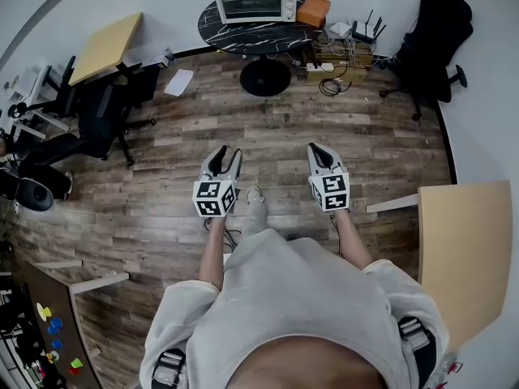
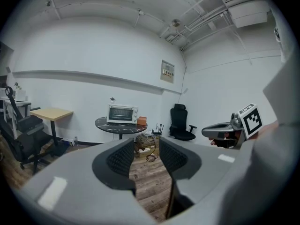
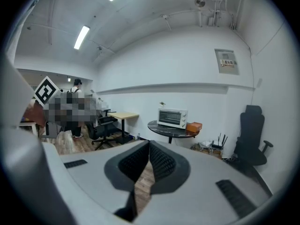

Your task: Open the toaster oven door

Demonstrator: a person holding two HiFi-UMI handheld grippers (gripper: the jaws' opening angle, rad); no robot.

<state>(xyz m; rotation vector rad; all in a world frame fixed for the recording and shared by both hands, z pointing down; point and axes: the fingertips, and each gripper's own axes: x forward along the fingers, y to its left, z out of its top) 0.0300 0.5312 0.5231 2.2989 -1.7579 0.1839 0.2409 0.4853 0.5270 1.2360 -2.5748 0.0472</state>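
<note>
The white toaster oven (image 1: 258, 5) stands with its door closed on a round black marble table (image 1: 243, 32) at the far side of the room. It also shows small and distant in the left gripper view (image 2: 123, 113) and the right gripper view (image 3: 172, 117). Both grippers are held out in front of the person over the wooden floor, well short of the table. My left gripper (image 1: 225, 159) (image 2: 146, 146) is open with nothing between its pads. My right gripper (image 1: 319, 154) (image 3: 149, 146) has its fingertips touching, shut and empty.
An orange box (image 1: 313, 10) sits beside the oven. Cables and a router box (image 1: 340, 55) lie right of the table, with a black office chair (image 1: 438, 31) beyond. Wooden desks stand right (image 1: 466, 250) and far left (image 1: 105, 47), chairs (image 1: 89, 124) left. A person (image 3: 70, 109) stands far off.
</note>
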